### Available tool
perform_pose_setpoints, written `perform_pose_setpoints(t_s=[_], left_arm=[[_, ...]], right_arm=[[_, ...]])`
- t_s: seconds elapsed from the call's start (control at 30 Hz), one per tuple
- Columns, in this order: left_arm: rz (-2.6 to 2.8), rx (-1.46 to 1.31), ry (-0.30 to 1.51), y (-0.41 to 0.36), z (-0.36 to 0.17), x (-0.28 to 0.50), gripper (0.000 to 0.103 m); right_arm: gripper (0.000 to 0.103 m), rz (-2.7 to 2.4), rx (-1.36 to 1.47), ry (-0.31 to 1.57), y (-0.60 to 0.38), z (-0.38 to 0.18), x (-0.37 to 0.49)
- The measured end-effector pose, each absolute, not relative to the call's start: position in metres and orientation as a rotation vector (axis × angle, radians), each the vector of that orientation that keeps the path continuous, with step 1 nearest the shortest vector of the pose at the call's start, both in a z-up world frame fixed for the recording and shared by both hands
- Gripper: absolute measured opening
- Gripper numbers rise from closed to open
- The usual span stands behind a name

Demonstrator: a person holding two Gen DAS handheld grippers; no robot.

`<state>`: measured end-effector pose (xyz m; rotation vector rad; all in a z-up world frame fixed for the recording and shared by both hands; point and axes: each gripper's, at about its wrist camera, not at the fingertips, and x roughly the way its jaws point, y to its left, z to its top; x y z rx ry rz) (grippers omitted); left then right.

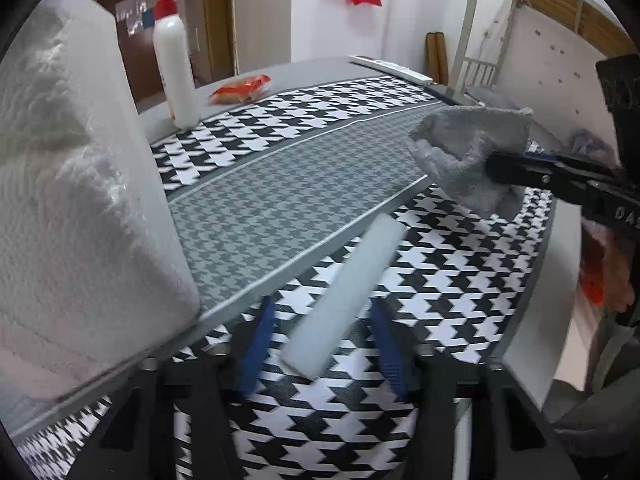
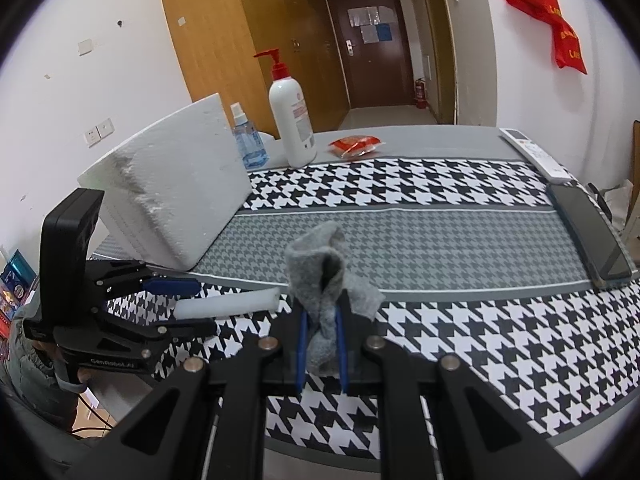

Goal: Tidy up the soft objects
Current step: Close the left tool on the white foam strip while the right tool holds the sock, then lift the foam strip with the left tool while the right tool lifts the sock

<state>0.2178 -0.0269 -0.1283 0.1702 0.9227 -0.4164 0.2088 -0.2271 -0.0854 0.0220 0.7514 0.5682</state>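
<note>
Nearest in the right wrist view, the right gripper [image 2: 322, 350] has its jaws pinched on a grey cloth [image 2: 328, 272], which bunches upward between the blue pads and flops over their tips. It is held clear of the counter [image 2: 460, 240], probably so it can be carried to wherever the soft things are being gathered.

In the left wrist view, the left gripper [image 1: 322, 344] has its jaws spread, with a white foam strip [image 1: 344, 300] lying between them and running forward past their tips. Neither blue pad presses on the strip; it looks to rest on the houndstooth counter, either let go or not yet gripped.

To the left of those jaws stands a large white foam block [image 1: 80, 200], leaning upright. Farther ahead are a pump bottle [image 1: 174, 68] and a red packet [image 1: 240, 88], well apart from both grippers.
</note>
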Motion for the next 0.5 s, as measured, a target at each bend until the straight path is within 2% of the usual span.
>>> perform_pose_setpoints(t_s=[0.03, 0.17, 0.3, 0.5], left_arm=[[-0.431, 0.164, 0.928, -0.026, -0.128, 0.219, 0.032], [-0.450, 0.213, 0.915, -0.032, -0.129, 0.215, 0.029], [-0.453, 0.209, 0.891, -0.032, -0.124, 0.213, 0.017], [-0.439, 0.181, 0.827, -0.031, -0.111, 0.202, 0.015]], right_arm=[[0.016, 0.565, 0.023, 0.750, -0.227, -0.085, 0.209], [0.016, 0.556, 0.022, 0.737, -0.227, -0.082, 0.205], [0.016, 0.545, 0.027, 0.730, -0.227, -0.080, 0.201], [0.016, 0.541, 0.023, 0.710, -0.228, -0.075, 0.195]])
